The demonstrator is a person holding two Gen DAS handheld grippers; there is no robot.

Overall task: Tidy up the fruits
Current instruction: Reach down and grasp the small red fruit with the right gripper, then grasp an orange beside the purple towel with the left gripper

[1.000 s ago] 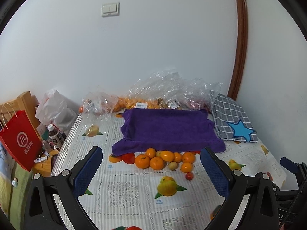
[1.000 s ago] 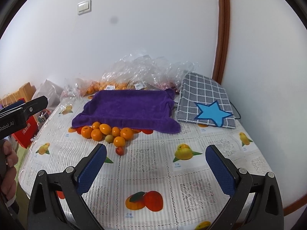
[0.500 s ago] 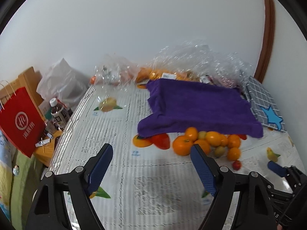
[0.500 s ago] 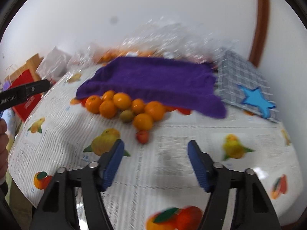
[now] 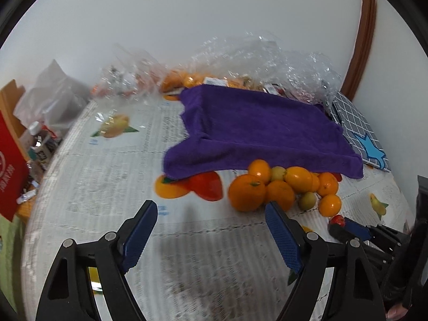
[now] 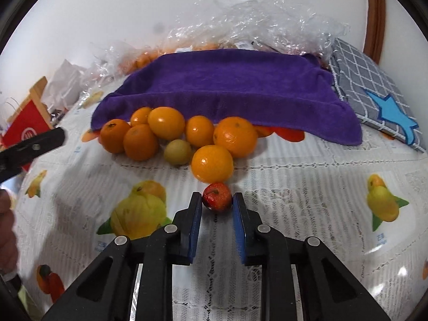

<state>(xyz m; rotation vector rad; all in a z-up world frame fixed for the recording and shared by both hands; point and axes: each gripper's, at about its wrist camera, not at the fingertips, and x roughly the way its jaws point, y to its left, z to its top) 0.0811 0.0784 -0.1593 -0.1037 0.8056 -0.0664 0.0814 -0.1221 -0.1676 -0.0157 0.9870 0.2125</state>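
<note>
A small red fruit (image 6: 216,196) lies on the fruit-print tablecloth (image 6: 307,187), and my right gripper (image 6: 217,199) is shut on it, both blue pads against its sides. Just beyond it sits a pile of several oranges (image 6: 165,123) with one small yellow-green fruit (image 6: 177,152), at the front edge of a purple towel (image 6: 227,85). In the left wrist view my left gripper (image 5: 210,204) stands open over bare cloth, left of the oranges (image 5: 247,192), with nothing between its fingers. The right gripper (image 5: 345,227) shows there at the lower right, at the red fruit (image 5: 337,219).
Crumpled clear plastic bags (image 5: 240,61) with more fruit lie behind the towel by the wall. A grey checked cushion with a blue star (image 6: 374,91) lies at the right. Off the table's left edge are a red paper bag (image 5: 8,165) and bottles (image 5: 34,133).
Both grippers have sunk towards the table and come close to the fruit pile. The right jaws have shut around the small red fruit. The left jaws have narrowed a little.
</note>
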